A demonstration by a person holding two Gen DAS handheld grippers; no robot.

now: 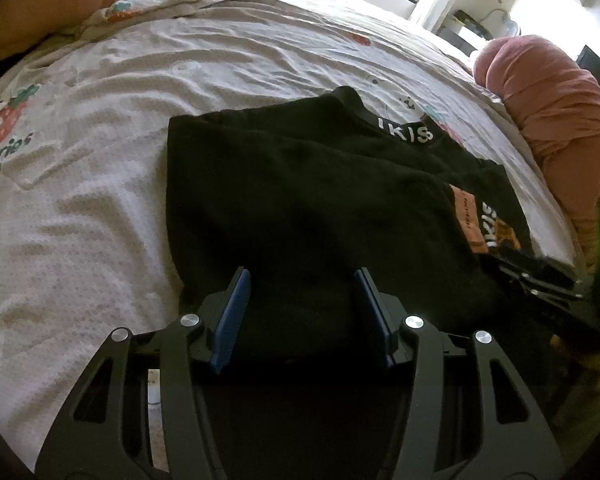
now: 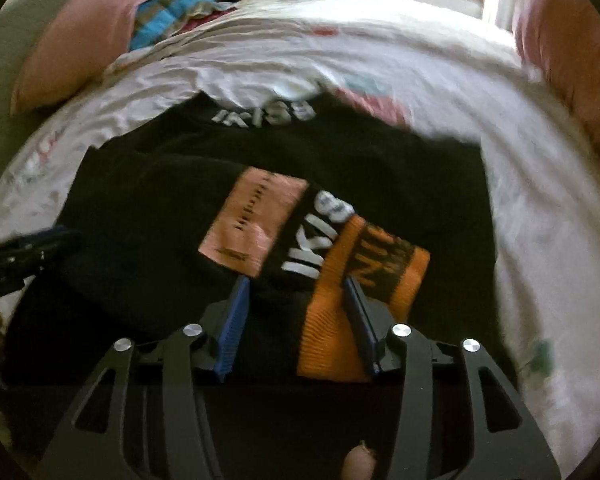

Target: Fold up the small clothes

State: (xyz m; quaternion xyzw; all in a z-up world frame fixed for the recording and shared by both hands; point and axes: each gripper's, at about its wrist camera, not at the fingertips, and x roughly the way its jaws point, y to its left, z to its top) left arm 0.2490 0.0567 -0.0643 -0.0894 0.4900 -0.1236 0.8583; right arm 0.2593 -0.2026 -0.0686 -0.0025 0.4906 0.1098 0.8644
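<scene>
Bedsheet, white crinkled cotton with cartoon strawberry prints [image 1: 112, 184], covers the bed and carries everything. Far left corner: salmon-pink pillow [image 2: 80, 28] with a blue-and-grey striped cloth [image 2: 168, 16] against it.

Left claw [image 1: 300, 304]: blue pads set part-way apart, both over the near left part of the black knitted garment with white lettering on its collar band [image 1: 300, 184]. Dark fabric lies between and under the pads. Whether the pads press on it, cannot tell; no fold is seen lifted.

Garment lies flat and partly folded near the near edge of the bed, collar band toward the far side. Its right part bears a salmon rectangular patch [image 2: 256, 220], a second white-lettered band, and an orange ribbed cuff with black lettering [image 2: 364, 276].

Right claw [image 2: 296, 304]: jaws part-way apart. Left pad over black fabric just below the patch; right pad lies on the orange cuff. Cuff and black knit lie between the pads, not visibly pinched. This view is motion-blurred.

Right edge of the bed: bunched rust-pink blanket [image 1: 556, 120].
</scene>
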